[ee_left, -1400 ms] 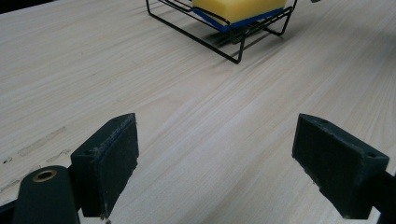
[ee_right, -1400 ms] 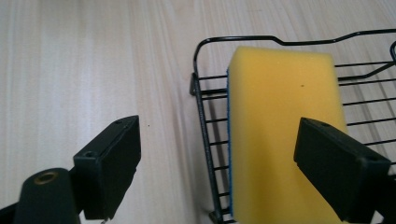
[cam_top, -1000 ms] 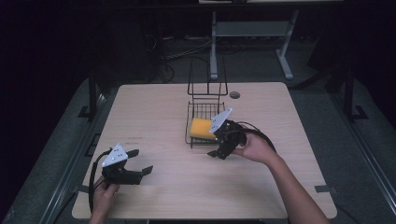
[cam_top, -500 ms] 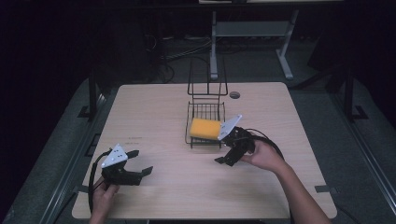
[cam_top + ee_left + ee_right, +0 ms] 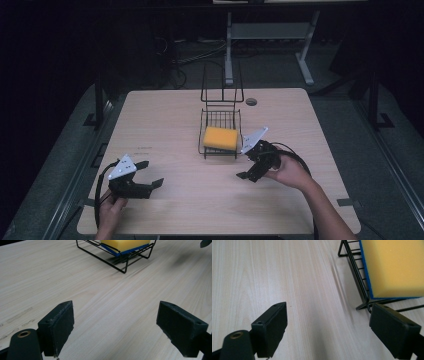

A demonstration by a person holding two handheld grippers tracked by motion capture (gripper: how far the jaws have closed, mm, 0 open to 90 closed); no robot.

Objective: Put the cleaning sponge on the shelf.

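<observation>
Matt pale wood-grain table (image 5: pixel 175 125), thin glossy black wire rack (image 5: pixel 220 122), porous yellow foam sponge (image 5: pixel 220 138).

The sponge (image 5: pixel 220 138) is yellow on top with a blue bottom, and it sits in a black wire basket (image 5: pixel 220 150). The worktop (image 5: pixel 175 125) is pale wood with thin streaky lines. Both grippers have black fingers (image 5: pixel 57 327) and a light grey plate on top.

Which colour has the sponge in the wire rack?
The sponge is yellow with a thin blue bottom layer, clearest in the right gripper view.
</observation>
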